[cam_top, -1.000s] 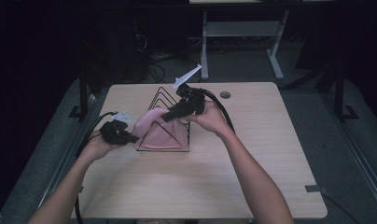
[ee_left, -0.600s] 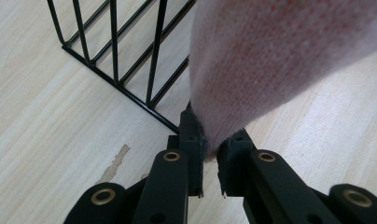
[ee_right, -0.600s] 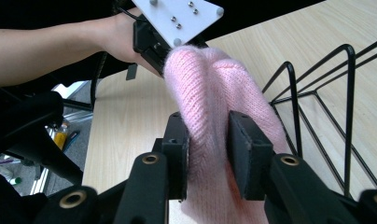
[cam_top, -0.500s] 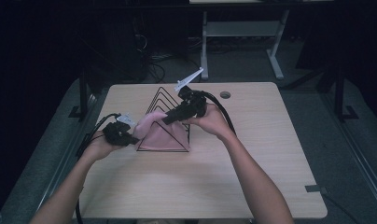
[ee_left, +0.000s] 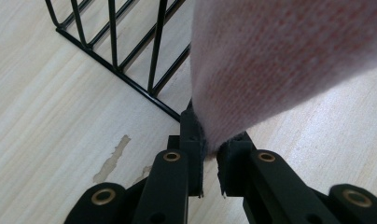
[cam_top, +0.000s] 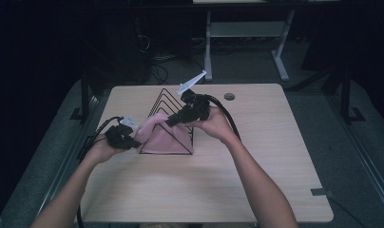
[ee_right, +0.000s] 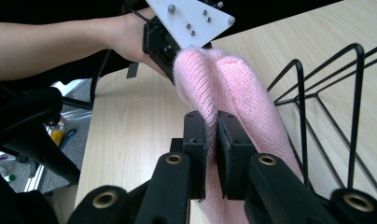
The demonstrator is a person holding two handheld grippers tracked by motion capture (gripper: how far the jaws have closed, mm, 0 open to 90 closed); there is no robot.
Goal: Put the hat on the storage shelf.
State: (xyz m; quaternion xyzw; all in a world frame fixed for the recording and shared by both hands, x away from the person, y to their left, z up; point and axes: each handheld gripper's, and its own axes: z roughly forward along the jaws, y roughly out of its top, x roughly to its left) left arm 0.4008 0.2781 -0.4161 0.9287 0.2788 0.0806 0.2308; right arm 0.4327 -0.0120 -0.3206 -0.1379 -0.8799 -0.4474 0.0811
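The pink cloth is draped over the front of the black wire rack on the bench, not yet hanging free on its own; smoothing and letting go look left to do; the left tool is clenched on one end of it; the right tool, jaws just closed, pinches a fold near the rack's top.

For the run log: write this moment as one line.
left gripper: shut on pink knit cloth | right gripper: jaws just closed, shut on cloth | cloth: draped over black wire rack | rack: on wooden table
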